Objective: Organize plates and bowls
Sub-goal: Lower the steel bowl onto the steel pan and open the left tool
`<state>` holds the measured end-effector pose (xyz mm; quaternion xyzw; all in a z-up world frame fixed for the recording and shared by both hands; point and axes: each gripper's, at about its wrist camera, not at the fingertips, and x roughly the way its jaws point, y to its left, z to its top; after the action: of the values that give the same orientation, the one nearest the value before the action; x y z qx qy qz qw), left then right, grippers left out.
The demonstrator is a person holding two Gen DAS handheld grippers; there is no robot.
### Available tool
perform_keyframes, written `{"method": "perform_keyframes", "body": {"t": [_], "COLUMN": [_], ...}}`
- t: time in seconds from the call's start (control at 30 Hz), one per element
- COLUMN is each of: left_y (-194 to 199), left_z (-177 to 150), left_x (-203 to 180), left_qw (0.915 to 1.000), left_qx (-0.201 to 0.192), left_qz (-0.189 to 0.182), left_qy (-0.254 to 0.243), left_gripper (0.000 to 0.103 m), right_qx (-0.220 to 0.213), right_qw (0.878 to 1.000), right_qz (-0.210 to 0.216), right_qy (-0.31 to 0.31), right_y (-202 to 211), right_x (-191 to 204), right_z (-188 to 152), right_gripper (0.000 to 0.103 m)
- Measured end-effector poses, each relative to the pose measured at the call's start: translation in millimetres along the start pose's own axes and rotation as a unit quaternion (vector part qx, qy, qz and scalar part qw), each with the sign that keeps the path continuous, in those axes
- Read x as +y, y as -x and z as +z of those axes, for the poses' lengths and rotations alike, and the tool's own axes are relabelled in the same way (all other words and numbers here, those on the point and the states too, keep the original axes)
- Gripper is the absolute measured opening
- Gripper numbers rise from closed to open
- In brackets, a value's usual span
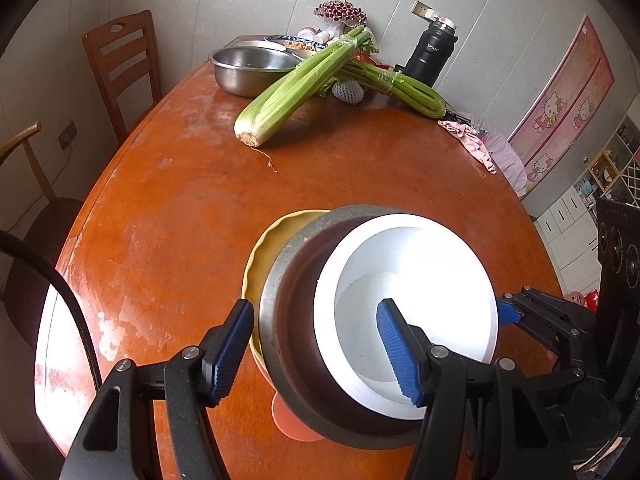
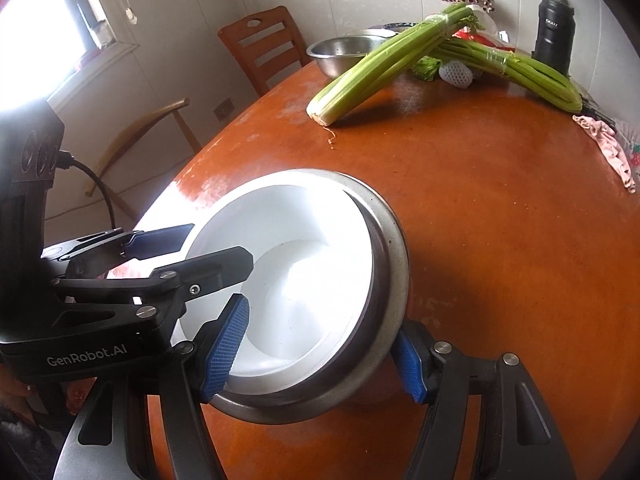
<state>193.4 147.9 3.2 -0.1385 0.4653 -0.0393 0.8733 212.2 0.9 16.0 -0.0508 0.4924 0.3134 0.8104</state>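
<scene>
A steel bowl [image 1: 280,280] with a white bowl [image 1: 420,264] nested inside stands over a yellow scalloped plate [image 1: 266,248] and an orange dish [image 1: 290,420]. My left gripper [image 1: 316,306] straddles the bowls' left wall, one blue pad outside the steel rim and the other inside the white bowl. It looks shut on them. My right gripper [image 2: 320,316] straddles the near right wall of the steel bowl [image 2: 394,248]. Its left pad is in the white bowl [image 2: 288,232] and its right pad is outside under the rim. Whether the bowls rest on the plate or hang just above it is unclear.
On the round orange table [image 1: 180,184], at the far side, lie two celery bunches [image 1: 296,84], a large steel basin [image 1: 248,68], small dishes, a black flask [image 1: 430,54] and a pink cloth [image 1: 472,140]. Wooden chairs [image 1: 120,64] stand at the left.
</scene>
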Motion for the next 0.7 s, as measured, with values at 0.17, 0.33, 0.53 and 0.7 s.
{"method": "perform_keyframes", "body": {"t": [0.17,0.33,0.53,0.7], "left_y": [2.6,3.5,4.0,6.1], "left_z": [-1.3,-2.0,-2.1,-1.6], "left_x": [-0.5,-0.6,-0.4,0.5], "left_qw": [1.0000,1.0000,1.0000,1.0000], "left_qx": [-0.001,-0.002,-0.003,-0.005], "left_qz": [0.005,0.006,0.004,0.003], "left_qy": [-0.002,-0.002,-0.003,-0.002], "left_gripper": [0.064,0.064,0.064,0.064], "right_qx": [-0.003,-0.005,-0.010,-0.013], "right_qw": [1.000,1.000,0.999,0.999], "right_qz": [-0.012,-0.023,-0.046,-0.046], "right_qy": [0.003,0.005,0.010,0.007], "right_y": [0.7,0.6,1.4,4.3], "right_x": [-1.6,-2.2,-3.4,-6.1], "right_z": [0.7,-0.1,1.0,1.4], "right_gripper": [0.069,0.069,0.069,0.069]}}
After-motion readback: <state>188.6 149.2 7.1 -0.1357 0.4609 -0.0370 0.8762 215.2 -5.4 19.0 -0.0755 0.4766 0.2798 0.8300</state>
